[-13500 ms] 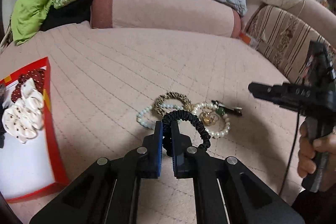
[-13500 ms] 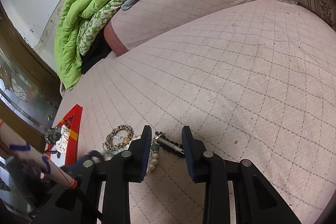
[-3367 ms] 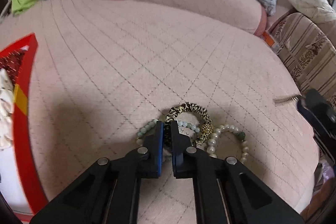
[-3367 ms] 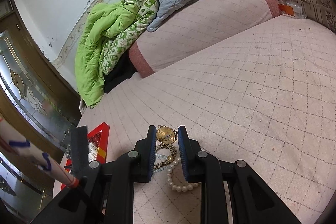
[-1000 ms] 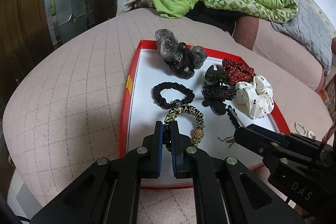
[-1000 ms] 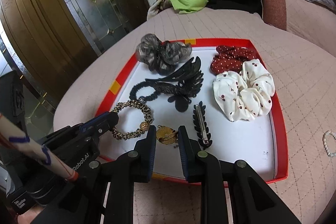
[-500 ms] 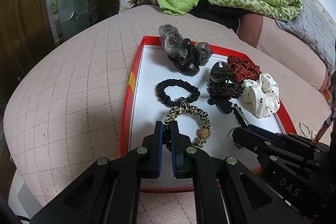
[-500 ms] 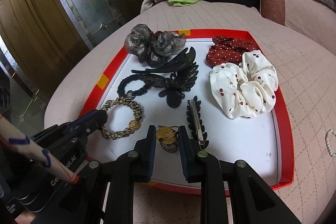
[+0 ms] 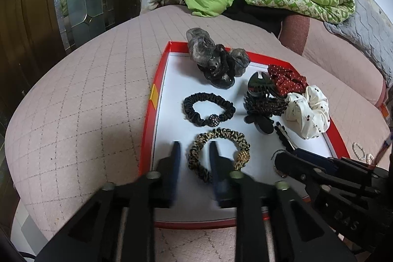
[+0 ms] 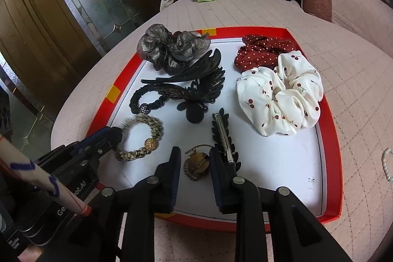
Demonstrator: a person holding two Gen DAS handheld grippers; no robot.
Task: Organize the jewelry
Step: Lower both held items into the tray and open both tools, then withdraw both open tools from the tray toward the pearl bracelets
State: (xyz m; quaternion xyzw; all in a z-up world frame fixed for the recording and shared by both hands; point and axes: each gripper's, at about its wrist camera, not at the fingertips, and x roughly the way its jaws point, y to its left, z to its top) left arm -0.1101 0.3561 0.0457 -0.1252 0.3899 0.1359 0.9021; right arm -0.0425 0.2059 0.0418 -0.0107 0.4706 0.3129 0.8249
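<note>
As both pairs of jaws open, the leopard-print hair tie (image 9: pixel 218 151) and gold pendant (image 10: pixel 197 163), pinched half a second ago, lie released at 6 o'clock on the red tray (image 9: pixel 147 136). Left gripper (image 9: pixel 194 163) and right gripper (image 10: pixel 194 163) each straddle their item without pressing it, so both deliveries appear complete. Only the left view shows pearl strands (image 9: pixel 361 151) at 3 o'clock on the bed; the right view alone reveals the pendant's chain.

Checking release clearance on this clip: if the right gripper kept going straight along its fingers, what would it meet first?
Probably the gold pendant, lying between the opening jaws of the right gripper on the white floor of the red tray. The black leaf clip lies close beside the right finger; depth is unclear.
</note>
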